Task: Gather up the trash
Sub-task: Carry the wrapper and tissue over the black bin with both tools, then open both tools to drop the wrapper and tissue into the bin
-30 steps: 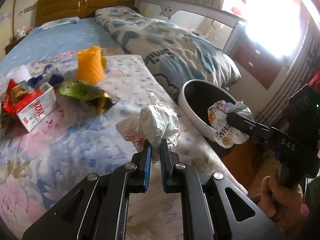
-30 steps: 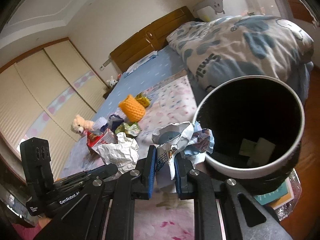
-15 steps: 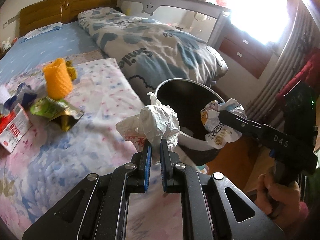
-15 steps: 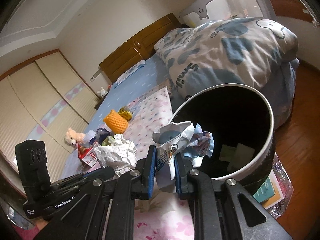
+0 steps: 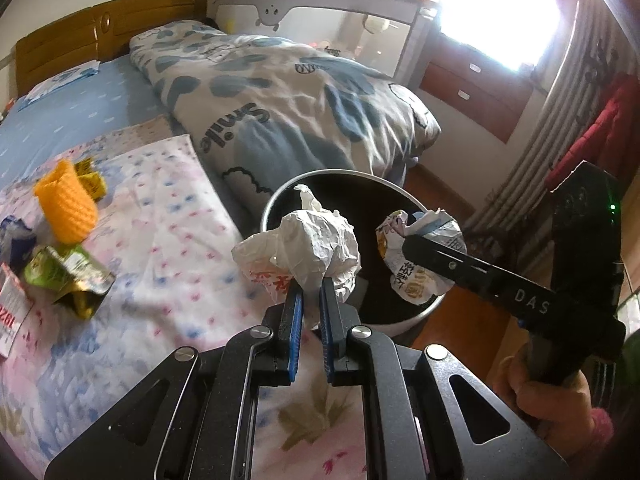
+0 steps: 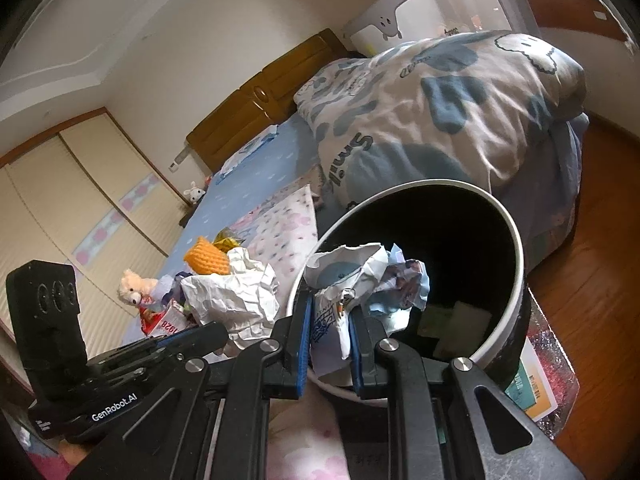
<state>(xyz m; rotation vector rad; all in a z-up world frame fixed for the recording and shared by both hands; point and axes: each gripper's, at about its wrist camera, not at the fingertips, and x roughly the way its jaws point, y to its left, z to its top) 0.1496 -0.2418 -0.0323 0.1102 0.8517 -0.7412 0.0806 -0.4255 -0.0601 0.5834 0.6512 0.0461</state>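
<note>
Beside the bed (image 5: 152, 248), on the wooden floor at its near right corner, stands the round trash bin (image 5: 412, 320), white-rimmed and dark inside, with a few scraps visible at its bottom in the right wrist view. More trash lies on the floral sheet to the left: an orange netted piece (image 5: 66, 206), a green wrapper (image 5: 68, 276) and a red-and-white carton (image 5: 10, 316).

Over the bin's near rim, the left gripper (image 5: 310, 304) is clamped narrow on a crumpled white paper ball (image 5: 308, 252). Just right of it, the right gripper (image 6: 330, 320) pinches a crumpled printed wrapper (image 6: 360, 280), which hangs over the bin's opening.

The paper ball looks to sit above the rim rather than well inside, so letting go here could bounce it off the edge onto the bed or floor. Both wads are light and springy; one might cling to a pad. The grippers are close, and could knock together.
</note>
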